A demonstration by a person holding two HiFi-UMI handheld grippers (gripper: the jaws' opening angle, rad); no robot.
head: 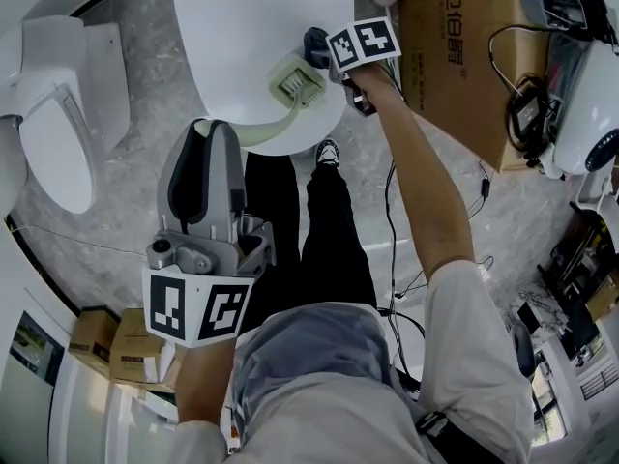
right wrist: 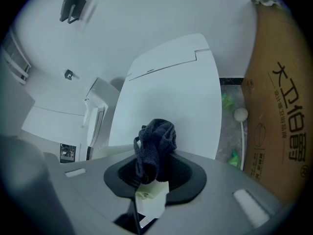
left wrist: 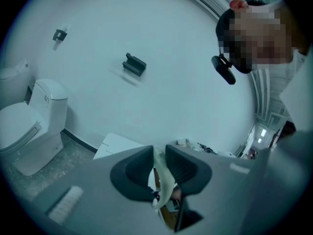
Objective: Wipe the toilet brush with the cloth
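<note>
Two tongs are at work, and both are clenched. The left tongs (head: 215, 139) are shut on the end of the brush (head: 293, 81), whose pale handle shows as a thin strip pinched between the jaws in the left gripper view. The right tongs (head: 327, 56) grip the cloth (right wrist: 155, 142), a dark bundle that pokes out past the jaws.

The brush reaches from the left tongs up over the edge of a white surface (head: 251, 27), with its head in the air and the cloth just beside it, perhaps touching. A toilet (head: 58, 114) stands well apart to the left.

The brush looks light and fairly stiff, a slim curved plastic piece. Its smooth handle could twist in the jaws when pressed from one side. A hold on the far end of the handle, as here, leaves the head and neck free for wiping, but gives the head a long lever.

The cloth is soft and limp. It is best held in the bunch, so that a fold sticks out ahead of the jaws to meet the brush.
</note>
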